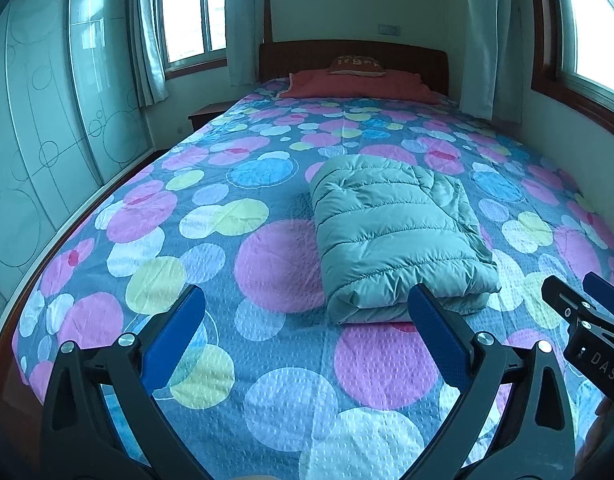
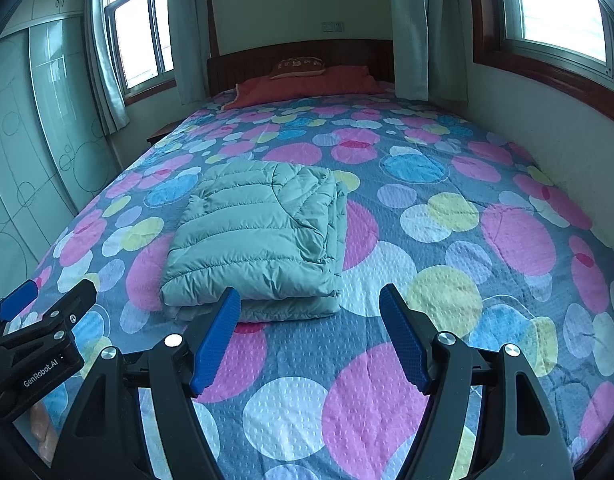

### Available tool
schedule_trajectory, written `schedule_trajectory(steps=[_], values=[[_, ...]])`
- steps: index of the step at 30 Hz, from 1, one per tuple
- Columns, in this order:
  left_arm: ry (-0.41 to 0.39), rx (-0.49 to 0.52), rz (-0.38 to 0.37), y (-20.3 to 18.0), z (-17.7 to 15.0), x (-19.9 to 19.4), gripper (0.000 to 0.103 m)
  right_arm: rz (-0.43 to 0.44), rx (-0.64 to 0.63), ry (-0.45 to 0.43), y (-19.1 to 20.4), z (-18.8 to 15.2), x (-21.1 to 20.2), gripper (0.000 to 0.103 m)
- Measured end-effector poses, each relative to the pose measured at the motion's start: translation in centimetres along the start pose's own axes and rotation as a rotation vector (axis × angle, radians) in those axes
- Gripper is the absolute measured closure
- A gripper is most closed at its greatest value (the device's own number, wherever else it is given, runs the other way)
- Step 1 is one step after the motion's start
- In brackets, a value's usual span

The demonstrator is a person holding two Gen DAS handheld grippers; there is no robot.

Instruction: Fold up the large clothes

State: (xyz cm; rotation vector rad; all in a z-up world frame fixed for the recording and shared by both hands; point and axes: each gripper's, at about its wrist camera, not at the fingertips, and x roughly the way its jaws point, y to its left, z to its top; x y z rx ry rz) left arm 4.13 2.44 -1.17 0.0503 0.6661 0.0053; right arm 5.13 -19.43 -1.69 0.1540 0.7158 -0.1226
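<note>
A pale green puffer jacket (image 1: 395, 236) lies folded into a thick rectangle on the bed, near its middle; it also shows in the right wrist view (image 2: 259, 236). My left gripper (image 1: 307, 300) is open and empty, held above the bed just short of the jacket's near edge. My right gripper (image 2: 311, 304) is open and empty, to the right of the jacket's near corner. Each gripper shows in the other's view: the right gripper (image 1: 579, 292) at the right edge, the left gripper (image 2: 51, 292) at the left edge.
The bed (image 1: 211, 240) has a blue cover with pink, white and yellow circles. A red blanket (image 1: 355, 84) and a cushion (image 1: 357, 66) lie at the headboard. A wardrobe (image 1: 47, 120) stands left, a wall (image 2: 547, 128) with a window right.
</note>
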Motion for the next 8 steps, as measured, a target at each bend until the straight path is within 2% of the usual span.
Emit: schedule_trajectory(steps=[3, 6, 8], values=[[-0.019, -0.012, 0.019, 0.2, -0.2, 0.9, 0.002, -0.010, 0.008, 0.008, -0.5, -0.2, 0.8, 0.032], [0.035, 0.003, 0.004, 0.5, -0.4, 3.0, 0.002, -0.029, 0.021, 0.005, -1.5, -0.2, 1.7, 0.032], [0.061, -0.015, 0.013, 1.4, -0.6, 4.4, 0.002, -0.054, 0.037, 0.001, -2.8, -0.3, 2.7, 0.022]])
